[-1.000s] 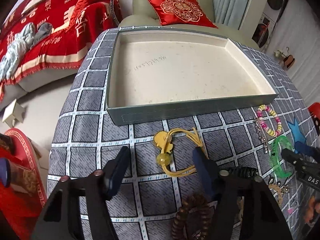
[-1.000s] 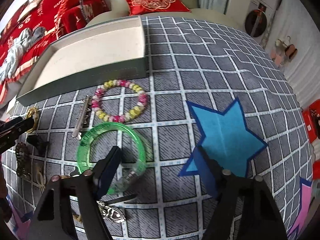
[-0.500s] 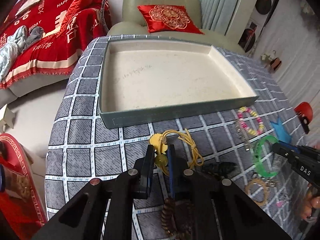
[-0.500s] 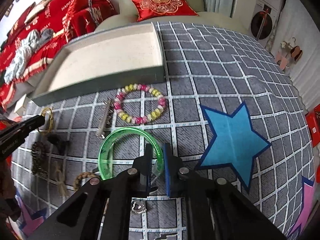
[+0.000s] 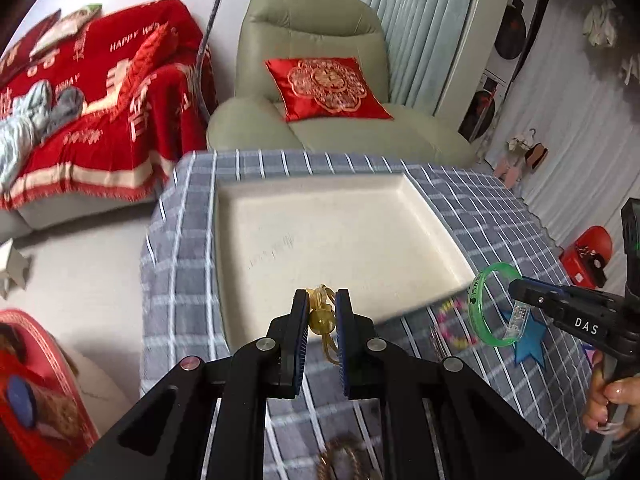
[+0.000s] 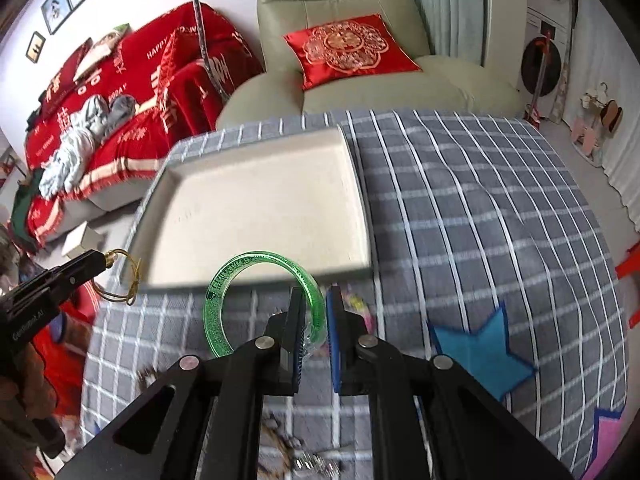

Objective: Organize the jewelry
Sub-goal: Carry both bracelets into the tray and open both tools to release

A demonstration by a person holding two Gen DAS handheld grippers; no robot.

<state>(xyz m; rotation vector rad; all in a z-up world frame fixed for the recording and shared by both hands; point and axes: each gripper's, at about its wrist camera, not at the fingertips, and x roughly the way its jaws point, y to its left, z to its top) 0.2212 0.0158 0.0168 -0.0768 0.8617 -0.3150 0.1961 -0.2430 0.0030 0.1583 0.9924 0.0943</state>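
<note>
1. Both grippers went from open on the table to lifted; left gripper (image 5: 322,312) pinches the charm (image 5: 321,318), right gripper (image 6: 314,320) clamps the bangle (image 6: 256,300).
2. Tray (image 6: 160,196) looks empty; nothing's sorted, beads (image 5: 452,326) wait on the cloth.

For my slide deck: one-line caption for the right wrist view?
Right gripper lifts a green bangle above the checked tablecloth, near the empty tray.

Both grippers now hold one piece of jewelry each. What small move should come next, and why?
Probably carry both forward over the tray and open there. The left gripper is shut on the yellow cord charm, the right gripper on the green bangle, both lifted off the cloth, and nothing lies in the tray.
</note>
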